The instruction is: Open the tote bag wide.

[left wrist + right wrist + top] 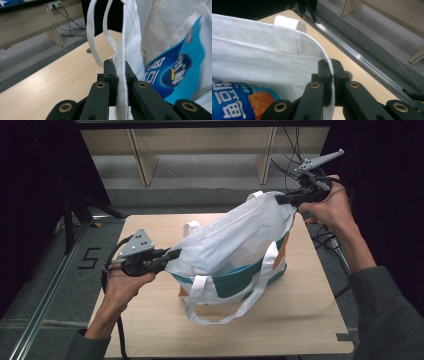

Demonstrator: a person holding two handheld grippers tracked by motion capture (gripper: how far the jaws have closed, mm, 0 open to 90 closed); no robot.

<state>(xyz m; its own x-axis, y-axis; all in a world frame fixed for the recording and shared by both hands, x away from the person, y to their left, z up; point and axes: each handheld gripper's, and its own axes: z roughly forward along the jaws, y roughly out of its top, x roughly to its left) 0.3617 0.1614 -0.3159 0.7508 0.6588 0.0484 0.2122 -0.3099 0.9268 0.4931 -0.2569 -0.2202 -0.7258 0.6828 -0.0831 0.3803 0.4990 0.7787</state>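
A white cloth tote bag with teal and orange panels [235, 255] sits on the pale wooden surface [300, 320], its mouth pulled wide between two hand-held tools. The left tool [172, 255] is low at the near-left side of the bag, its black jaws pressed together on the bag's white rim. In the left gripper view that tool [120, 68] pinches a strip of white fabric edge running up between the jaws, and two white webbing handle loops [100, 32] hang just beyond it. The left hand [125, 285] grips the tool's body, with a grey three-cornered plate [137, 242] on top.

The right tool [285, 198] is raised well above the surface at the far-right corner of the bag, and its jaws are also clamped on the rim. The right gripper view shows this tool [332, 72] nipping the stitched white hem, with a stub of handle webbing [288, 23] sewn on just beyond. The right hand [332, 207] holds it high, so the rim slopes down from right to left.

Inside the open bag lies a blue printed snack packet [172, 72], seen through the mouth in both gripper views [239, 102]. One long white handle [235, 305] droops over the near side of the bag onto the surface; another handle [191, 227] arches at the far-left rim. Beyond the surface stands a pale wooden shelf frame [200, 145] over grey floor [45, 285].
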